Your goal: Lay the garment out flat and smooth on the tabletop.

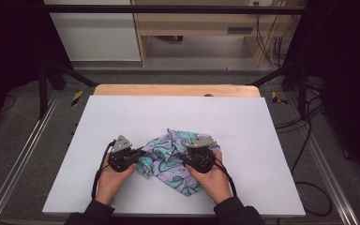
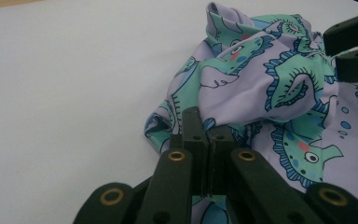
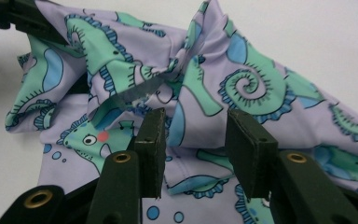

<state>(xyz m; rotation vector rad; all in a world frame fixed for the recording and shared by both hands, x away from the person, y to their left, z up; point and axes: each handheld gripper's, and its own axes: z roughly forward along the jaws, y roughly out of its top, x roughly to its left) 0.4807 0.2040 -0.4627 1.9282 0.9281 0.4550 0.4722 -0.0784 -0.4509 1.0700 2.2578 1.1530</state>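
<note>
Cloth [image 1: 171,161] lies bunched on the table [image 1: 122,122]. Left gripper [image 2: 207,135] at its left edge, jaws clamped on a fold. Right gripper [image 3: 193,140] over its right side, jaws parted, gripping nothing.

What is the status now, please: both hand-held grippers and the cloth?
Left hand-held gripper shut on cloth edge. Right hand-held gripper open over the crumpled cloth, pads not pressing. White table around it, nothing in the way.
</note>
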